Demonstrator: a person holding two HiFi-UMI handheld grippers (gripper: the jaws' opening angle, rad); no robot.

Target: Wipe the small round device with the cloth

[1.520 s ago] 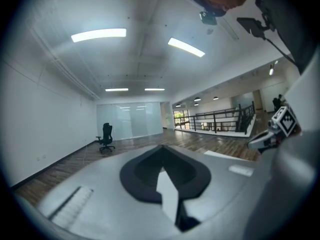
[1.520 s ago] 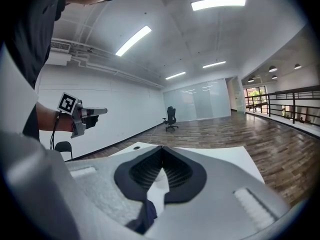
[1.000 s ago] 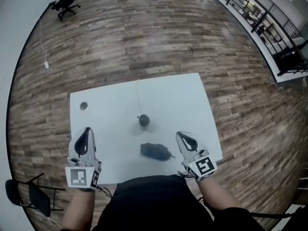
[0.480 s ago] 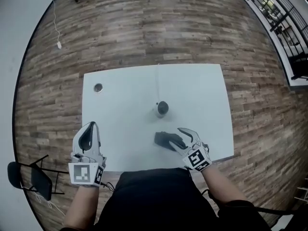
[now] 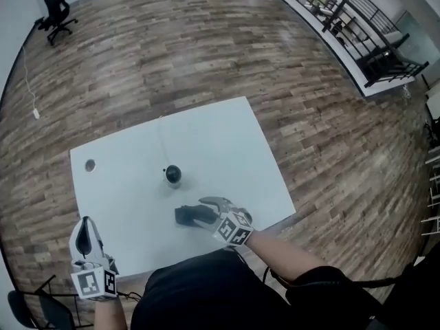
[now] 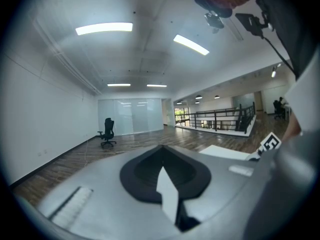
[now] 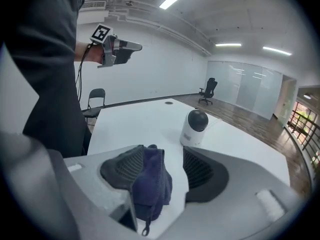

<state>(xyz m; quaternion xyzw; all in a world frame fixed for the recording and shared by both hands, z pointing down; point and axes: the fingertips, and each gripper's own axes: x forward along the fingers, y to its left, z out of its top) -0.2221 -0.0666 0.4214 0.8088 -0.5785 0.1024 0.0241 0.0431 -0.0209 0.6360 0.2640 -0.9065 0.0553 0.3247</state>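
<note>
The small round device, white with a black dome, stands mid-table; in the right gripper view this device sits just beyond the jaws. A dark blue cloth lies crumpled in front of it. My right gripper is down at the cloth, and its jaws have just opened wide. In the right gripper view the cloth lies between the jaws of the right gripper, against the left pad, with a gap to the right pad. My left gripper hangs shut beyond the table's front left corner, holding nothing.
The white table has a round hole near its left edge and a thin cable running from the device to the far edge. A dark chair stands near me at left. Wood floor surrounds the table; a railing runs far right.
My right gripper came down to the cloth and its jaws opened around it. My left gripper drifted left, off the table. The head view swung, so the table now sits further left.
</note>
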